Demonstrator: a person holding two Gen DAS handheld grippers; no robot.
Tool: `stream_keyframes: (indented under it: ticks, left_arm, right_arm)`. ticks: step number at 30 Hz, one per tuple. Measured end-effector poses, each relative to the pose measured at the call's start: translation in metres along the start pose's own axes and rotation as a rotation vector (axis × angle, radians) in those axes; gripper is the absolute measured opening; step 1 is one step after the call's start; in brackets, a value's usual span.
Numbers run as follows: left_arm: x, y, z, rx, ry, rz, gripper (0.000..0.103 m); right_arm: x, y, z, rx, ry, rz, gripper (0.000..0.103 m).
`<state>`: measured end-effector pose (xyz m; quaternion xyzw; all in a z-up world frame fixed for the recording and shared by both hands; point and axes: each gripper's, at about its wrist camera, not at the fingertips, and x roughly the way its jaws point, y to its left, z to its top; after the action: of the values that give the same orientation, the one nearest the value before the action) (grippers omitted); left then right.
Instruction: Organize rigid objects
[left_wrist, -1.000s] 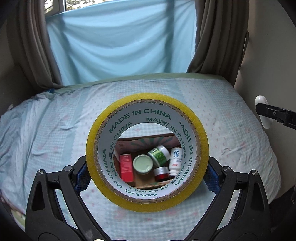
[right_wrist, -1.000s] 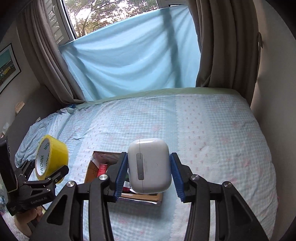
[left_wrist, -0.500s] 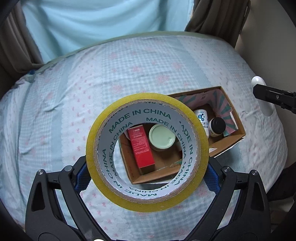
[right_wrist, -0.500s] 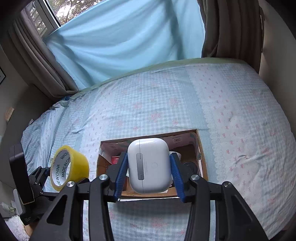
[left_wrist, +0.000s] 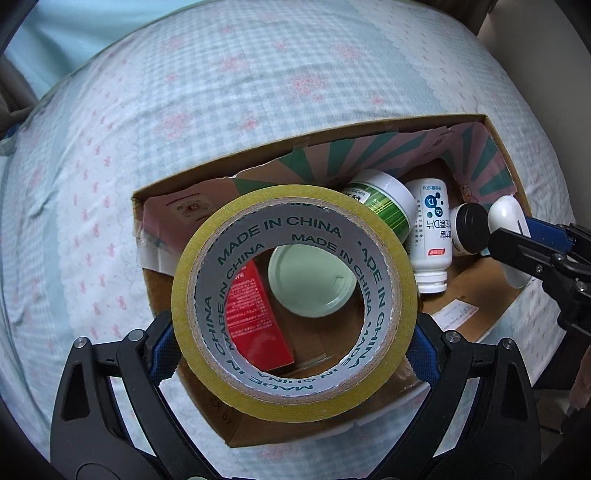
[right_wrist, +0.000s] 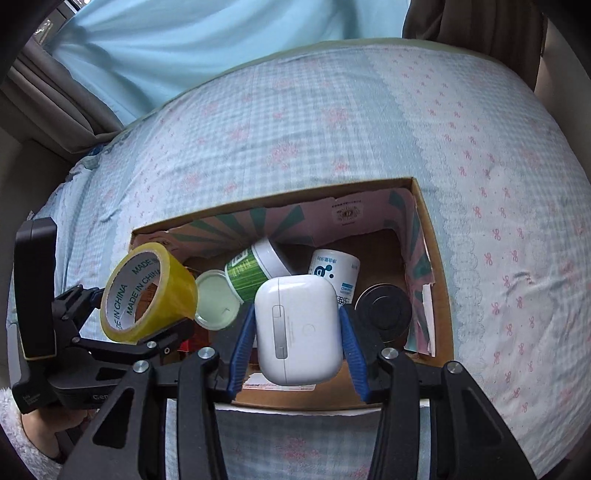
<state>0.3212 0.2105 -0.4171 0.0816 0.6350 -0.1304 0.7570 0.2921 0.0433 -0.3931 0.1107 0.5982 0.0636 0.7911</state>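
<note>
My left gripper is shut on a yellow roll of tape and holds it over the left part of an open cardboard box on the bed. The roll also shows in the right wrist view. My right gripper is shut on a white earbud case and holds it over the box's near side. In the box lie a red carton, a pale green lid, a green-striped jar, a white bottle and a black-capped jar.
The box sits on a bed with a blue checked sheet. A blue cloth and brown curtains hang behind the bed. A wall runs along the bed's right side.
Both grippers have moved forward and down, from above the bed to just over the open box, each still holding its object. The box now fills much more of both views.
</note>
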Motion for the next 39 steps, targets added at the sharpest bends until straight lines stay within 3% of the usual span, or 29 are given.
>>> stream_keyframes:
  ticks: [12,13,14,16,18,29,39]
  left_arm:
    - [0.025,-0.008,0.015,0.027,0.088,0.047,0.097]
    - [0.022,-0.009,0.014,0.032,0.073,0.054,0.103]
    - [0.018,-0.010,0.013,0.040,0.054,0.062,0.103]
    - [0.011,-0.012,0.013,0.057,0.033,0.071,0.103]
    - [0.004,-0.013,0.014,0.060,0.021,0.074,0.103]
    - [-0.034,-0.017,0.005,0.028,-0.040,0.069,0.103]
    - [-0.107,-0.006,-0.033,-0.057,-0.141,0.050,0.103]
  right_arm:
    - [0.035,-0.018,-0.005,0.020,0.092,-0.035,0.043]
    - [0.038,-0.018,-0.005,0.013,0.108,-0.046,0.048]
    - [0.039,-0.019,-0.006,0.010,0.115,-0.061,0.053]
    - [0.037,-0.022,-0.008,0.016,0.100,-0.089,0.086]
    - [0.028,-0.027,-0.011,0.029,0.046,-0.102,0.095]
    - [-0.001,-0.036,-0.023,0.065,0.027,-0.128,0.096]
    - [-0.065,-0.017,-0.037,0.056,-0.036,-0.109,0.096]
